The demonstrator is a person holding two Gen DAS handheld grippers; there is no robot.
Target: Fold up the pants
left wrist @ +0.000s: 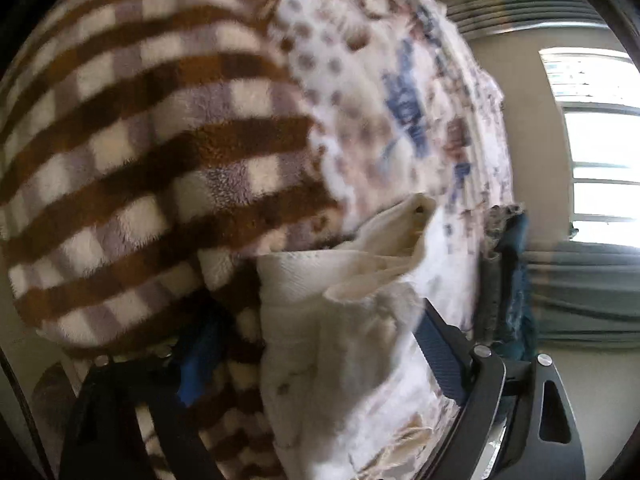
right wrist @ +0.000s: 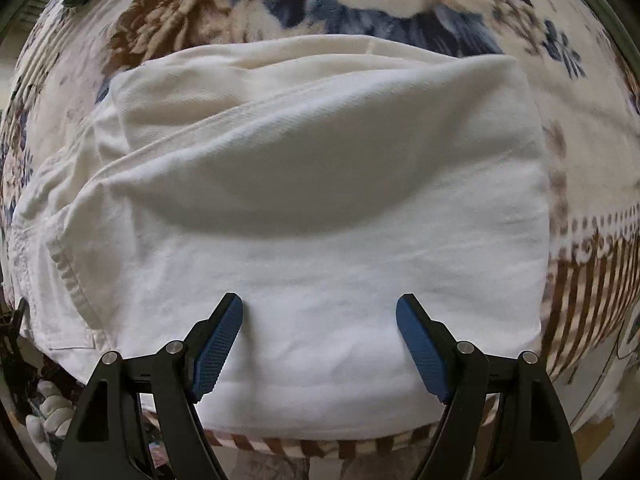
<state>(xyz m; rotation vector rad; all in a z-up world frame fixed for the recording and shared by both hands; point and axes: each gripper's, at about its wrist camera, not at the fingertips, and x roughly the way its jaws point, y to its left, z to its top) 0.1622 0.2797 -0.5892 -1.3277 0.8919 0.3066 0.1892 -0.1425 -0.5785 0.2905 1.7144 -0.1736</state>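
Right wrist view: pants lie as a folded white bundle on the floral blanket covering the bed, near edge of the bundle close to the bed's front edge. Right gripper has its jaws wide apart, nothing between them; both blue pads hang over the near part of the cloth. Can't tell whether the tips touch it.

Left wrist view: blurry. Left gripper has white cloth bunched between its fingers, with a checked brown fleece blanket behind and partly in front of one finger. One blue pad shows clearly against the cloth, the other is mostly buried. Looks clamped on a part of the pants, though the blur leaves contact on the hidden side unconfirmed. Window and curtain are off to the right.

Judgement: late stage, bundle already compact, at least two layers visible, with a hem seam exposed on the left. Step in hand looks like finishing or tidying the last fold.

Next move probably needs:
- left jaws to lay their cloth down flat on the bundle and let go
- right jaws to press or square the near edge
- exposed hem side tucked in line, top layer puffed in the middle, needs flattening
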